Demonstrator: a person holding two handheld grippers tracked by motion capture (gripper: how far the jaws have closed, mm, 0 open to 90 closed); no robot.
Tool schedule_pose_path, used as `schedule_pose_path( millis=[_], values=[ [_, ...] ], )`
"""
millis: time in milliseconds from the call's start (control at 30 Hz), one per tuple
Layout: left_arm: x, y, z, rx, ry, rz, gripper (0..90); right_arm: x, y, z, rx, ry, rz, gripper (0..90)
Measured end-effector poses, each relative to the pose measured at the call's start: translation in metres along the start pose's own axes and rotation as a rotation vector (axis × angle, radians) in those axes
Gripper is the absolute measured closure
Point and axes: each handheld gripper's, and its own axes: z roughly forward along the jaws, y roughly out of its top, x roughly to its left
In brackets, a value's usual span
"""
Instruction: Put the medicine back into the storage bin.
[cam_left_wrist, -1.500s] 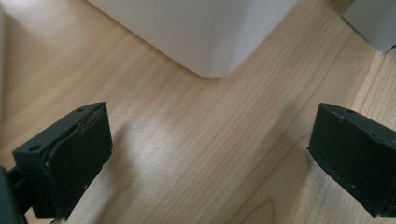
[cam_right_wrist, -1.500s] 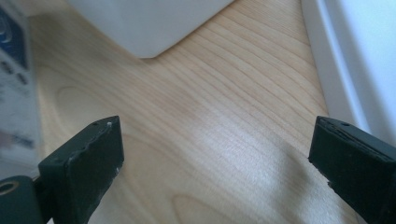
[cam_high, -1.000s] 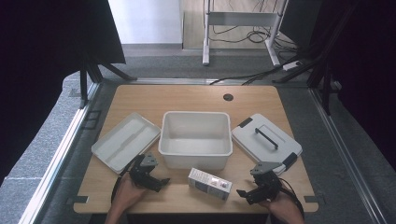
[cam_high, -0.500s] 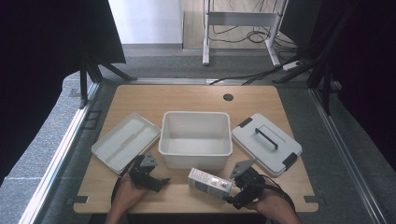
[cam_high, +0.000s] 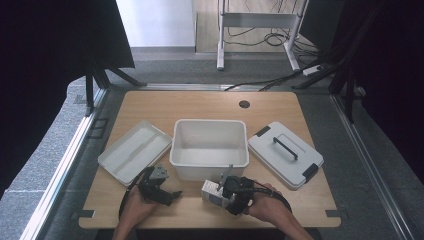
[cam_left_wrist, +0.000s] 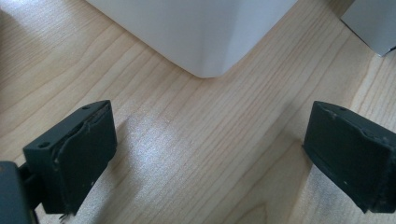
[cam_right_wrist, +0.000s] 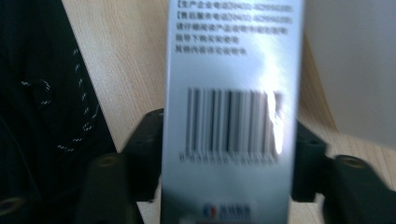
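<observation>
**Even overhead light, one blurred close-up**

The high view is evenly lit and sharp at centre, dark at both sides. In the left gripper view a soft sheen lies on the surface (cam_left_wrist: 187, 154) between the jaws. In the right gripper view the carton (cam_right_wrist: 231, 112) is blurred, glare streaking its barcode side.

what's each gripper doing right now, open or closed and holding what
Left gripper: open, holding nothing, just above the table.
Right gripper: closed on the small carton.
</observation>
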Motion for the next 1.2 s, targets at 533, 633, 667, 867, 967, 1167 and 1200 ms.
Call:
schedule_pose_path(
  millis=[533, 633, 667, 867, 967, 1167, 1200],
  values=[
    [0.000, 0.000, 0.000, -0.002, 0.000, -0.002, 3.3, 0.001, 0.007, -0.028, 0.006, 0.019, -0.017, 55.6],
    [0.000, 0.000, 0.000, -0.002, 0.000, -0.002, 3.4, 0.001, 0.011, -0.039, -0.008, 0.030, -0.019, 55.6],
    [0.000, 0.000, 0.000, -0.002, 0.000, -0.002, 3.4, 0.001, 0.012, -0.042, -0.012, 0.034, -0.021, 55.7],
    [-0.001, 0.000, -0.001, -0.002, 0.001, -0.002, 3.6, 0.000, 0.020, -0.066, -0.024, 0.044, -0.036, 55.8],
    [-0.001, 0.000, -0.001, -0.002, 0.001, -0.002, 3.7, -0.001, 0.025, -0.077, -0.026, 0.043, -0.041, 55.9],
    [-0.001, 0.000, -0.001, -0.004, 0.000, -0.005, 3.8, -0.007, 0.035, -0.099, -0.037, 0.037, -0.040, 56.0],
    [-0.001, 0.000, -0.001, -0.004, -0.001, -0.005, 3.8, -0.009, 0.037, -0.103, -0.040, 0.033, -0.040, 56.1]
  ],
)
